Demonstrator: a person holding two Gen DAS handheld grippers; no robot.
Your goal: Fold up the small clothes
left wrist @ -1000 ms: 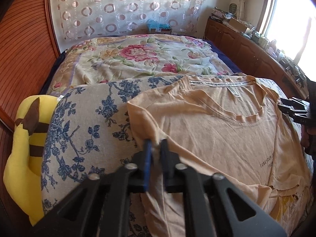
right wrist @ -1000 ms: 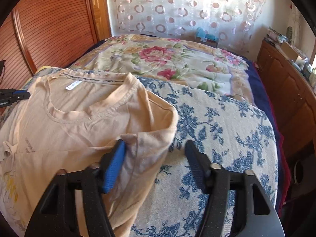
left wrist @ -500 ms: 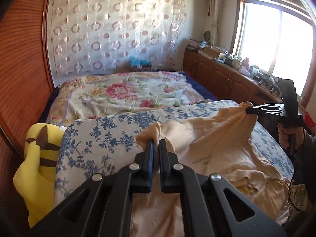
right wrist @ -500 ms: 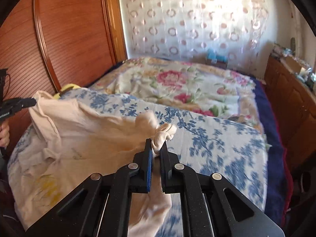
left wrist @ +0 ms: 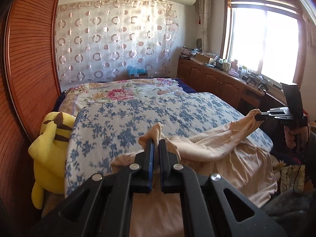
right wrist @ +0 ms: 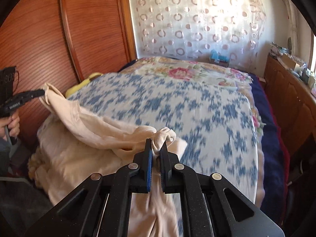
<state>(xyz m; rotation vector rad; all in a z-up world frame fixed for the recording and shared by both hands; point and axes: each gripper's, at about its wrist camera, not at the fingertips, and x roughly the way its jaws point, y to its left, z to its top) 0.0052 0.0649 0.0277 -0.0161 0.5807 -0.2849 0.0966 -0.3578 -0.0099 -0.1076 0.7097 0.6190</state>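
A pale peach T-shirt point(left wrist: 221, 148) hangs stretched between my two grippers above the near edge of the bed. My left gripper point(left wrist: 155, 141) is shut on one bunched shoulder of it. In the right wrist view my right gripper point(right wrist: 156, 145) is shut on the other bunched shoulder of the T-shirt point(right wrist: 83, 138). Each view shows the other gripper off to the side, right gripper point(left wrist: 257, 117) and left gripper point(right wrist: 42, 93), pinching the cloth. The shirt's lower part sags over the bed's near edge and is partly hidden by the gripper bodies.
A blue-flowered cover point(left wrist: 150, 114) lies on the bed, with a pink floral quilt point(left wrist: 122, 92) beyond. A yellow plush toy point(left wrist: 49, 138) leans at the left by the wooden wardrobe point(left wrist: 25, 69). Cluttered wooden cabinets point(left wrist: 217, 77) run under the window on the right.
The right gripper closed on the shirt's shoulder. Both grippers then lifted and drew back toward the near edge, pulling the flat shirt up off the blue-flowered cover.
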